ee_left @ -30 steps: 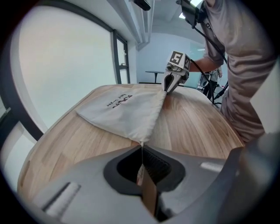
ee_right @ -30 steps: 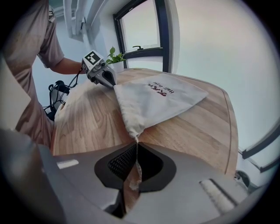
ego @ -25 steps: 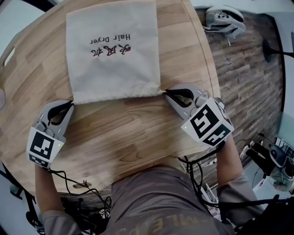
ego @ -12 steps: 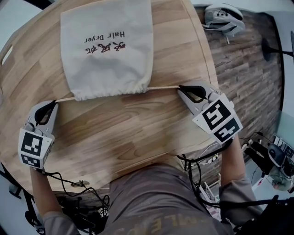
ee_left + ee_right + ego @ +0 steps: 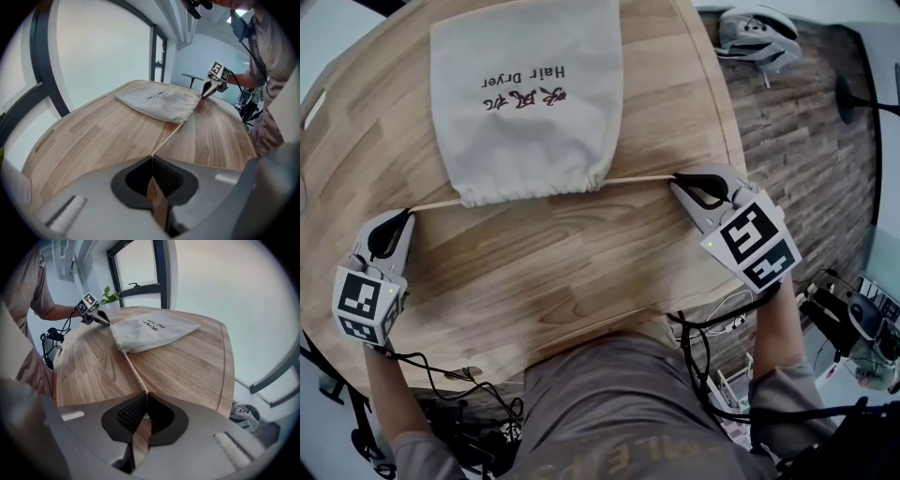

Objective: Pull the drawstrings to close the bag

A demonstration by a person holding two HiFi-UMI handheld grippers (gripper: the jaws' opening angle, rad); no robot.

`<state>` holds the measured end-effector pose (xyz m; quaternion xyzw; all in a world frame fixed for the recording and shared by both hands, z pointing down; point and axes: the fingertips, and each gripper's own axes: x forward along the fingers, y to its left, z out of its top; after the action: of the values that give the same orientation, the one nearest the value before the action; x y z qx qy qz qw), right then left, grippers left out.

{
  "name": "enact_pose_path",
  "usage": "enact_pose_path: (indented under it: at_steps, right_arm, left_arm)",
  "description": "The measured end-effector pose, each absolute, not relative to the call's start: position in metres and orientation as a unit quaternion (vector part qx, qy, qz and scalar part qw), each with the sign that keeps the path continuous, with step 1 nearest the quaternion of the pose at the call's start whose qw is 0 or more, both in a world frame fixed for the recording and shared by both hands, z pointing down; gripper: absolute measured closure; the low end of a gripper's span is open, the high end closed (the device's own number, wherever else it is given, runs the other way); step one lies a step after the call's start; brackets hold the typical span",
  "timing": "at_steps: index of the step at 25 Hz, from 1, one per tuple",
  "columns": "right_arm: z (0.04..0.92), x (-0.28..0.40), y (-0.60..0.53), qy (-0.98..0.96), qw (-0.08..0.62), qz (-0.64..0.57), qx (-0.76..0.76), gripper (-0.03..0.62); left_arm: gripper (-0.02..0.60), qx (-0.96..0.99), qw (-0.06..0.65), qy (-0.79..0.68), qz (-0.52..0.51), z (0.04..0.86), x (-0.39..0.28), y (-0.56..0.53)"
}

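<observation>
A beige cloth bag [image 5: 529, 103] printed "Hair Dryer" lies flat on the round wooden table [image 5: 534, 272], its gathered mouth toward me. One drawstring [image 5: 639, 178] runs taut from the mouth's right corner to my right gripper [image 5: 677, 178], which is shut on its end. The other drawstring [image 5: 433, 202] runs left to my left gripper [image 5: 409, 212], also shut on it. In the left gripper view the drawstring [image 5: 169, 137] leads from the jaws to the bag [image 5: 159, 104]. In the right gripper view the drawstring [image 5: 133, 372] leads to the bag [image 5: 152, 333].
Beyond the table's right edge is a brick-patterned floor [image 5: 806, 159] with a white device [image 5: 757, 39] on it. Cables [image 5: 450, 384] hang by my legs at the near edge. A small potted plant [image 5: 110, 298] stands by the window.
Both grippers have moved outward, away from the bag's corners, drawing both strings out. The bag's mouth has bunched and narrowed. In the last half second they shifted only slightly.
</observation>
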<state>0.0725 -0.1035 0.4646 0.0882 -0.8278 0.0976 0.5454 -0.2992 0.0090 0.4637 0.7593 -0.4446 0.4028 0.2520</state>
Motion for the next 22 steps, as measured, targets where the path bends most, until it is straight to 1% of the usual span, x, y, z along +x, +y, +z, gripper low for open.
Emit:
enact_pose_path:
  at_steps: [5,6,7,8,9,10,11,12,13,18,22]
  right_arm:
    - [0.464,0.074,-0.097,-0.827,0.544,0.101,0.102,0.557]
    - [0.463,0.075,-0.096,-0.828,0.541,0.104,0.106,0.556]
    - [0.462,0.075,-0.095,-0.829,0.538,0.108,0.110,0.555]
    - [0.461,0.074,-0.094,-0.831,0.534,0.113,0.112,0.553]
    - [0.460,0.073,-0.092,-0.833,0.529,0.119,0.111,0.542]
    - [0.458,0.072,-0.089,-0.835,0.525,0.124,0.107,0.509]
    - [0.456,0.070,-0.087,-0.837,0.523,0.123,0.104,0.462]
    - [0.452,0.069,-0.087,-0.839,0.521,0.115,0.102,0.406]
    - [0.447,0.066,-0.088,-0.843,0.518,0.102,0.101,0.395]
    - [0.414,0.037,-0.092,-0.867,0.492,0.029,0.076,0.398]
    - [0.407,0.007,-0.084,-0.878,0.477,-0.002,0.037,0.415]
  left_arm:
    - [0.569,0.772,0.261,-0.459,0.354,0.463,-0.289,0.015]
    - [0.564,0.775,0.265,-0.457,0.347,0.461,-0.286,0.016]
    - [0.545,0.776,0.272,-0.454,0.343,0.460,-0.283,0.019]
    - [0.500,0.776,0.280,-0.448,0.345,0.459,-0.280,0.024]
    - [0.436,0.772,0.285,-0.444,0.354,0.458,-0.277,0.029]
    - [0.377,0.768,0.285,-0.440,0.368,0.456,-0.275,0.035]
    - [0.359,0.764,0.280,-0.439,0.382,0.454,-0.274,0.040]
    - [0.357,0.763,0.271,-0.438,0.390,0.450,-0.272,0.043]
    - [0.357,0.766,0.260,-0.439,0.392,0.444,-0.269,0.043]
    - [0.357,0.795,0.208,-0.419,0.387,0.416,-0.246,0.026]
    - [0.357,0.814,0.191,-0.385,0.392,0.417,-0.228,0.005]
